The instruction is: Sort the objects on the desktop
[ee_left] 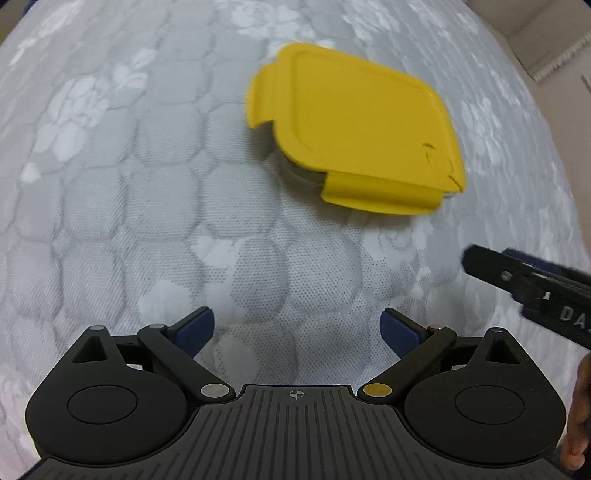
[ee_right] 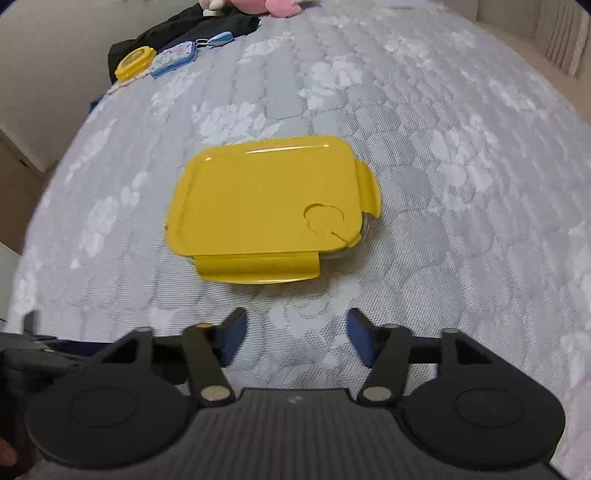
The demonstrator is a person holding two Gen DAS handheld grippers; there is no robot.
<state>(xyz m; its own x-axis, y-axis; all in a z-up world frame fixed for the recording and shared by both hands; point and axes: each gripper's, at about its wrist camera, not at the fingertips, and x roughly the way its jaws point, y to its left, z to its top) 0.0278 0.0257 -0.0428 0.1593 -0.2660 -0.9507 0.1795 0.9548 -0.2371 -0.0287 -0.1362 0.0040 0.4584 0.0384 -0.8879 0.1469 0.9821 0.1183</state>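
1. i'm looking down at a grey quilted mattress (ee_left: 147,206) with a pale flower pattern stitched into hexagon shapes.
2. the yellow-lidded container (ee_right: 266,206) sits flat on the mattress, lid on. in the right wrist view it lies ahead of my right gripper, roughly centred. in the left wrist view the same container (ee_left: 354,125) is up and to the right of centre, slightly blurred.
3. its lid is rectangular with rounded corners and has clip flaps on its sides. the near flap and one end flap both stick outward. a round vent tab is moulded into one corner. under the lid a sliver of clear base shows at the edge.
4. my left gripper (ee_left: 297,332) has its jaws spread wide, blue pads facing each other, with only bare mattress between them. it touches nothing.
5. my right gripper (ee_right: 297,338) has its jaws apart too, somewhat narrower than the left. nothing sits between the pads, and the container is just beyond the tips, not touched.
6. in the left wrist view the right gripper (ee_left: 524,284) comes in from the right edge as a dark, blurred arm below the container.
7. far back on the mattress in the right wrist view i see a small round yellow container (ee_right: 135,66), a blue-edged tin (ee_right: 173,59) beside it, a dark cloth (ee_right: 192,26) behind them, and pink plush toys (ee_right: 273,5) at the top edge.
8. part of a hand (ee_left: 578,417) shows at the right edge of the left view.
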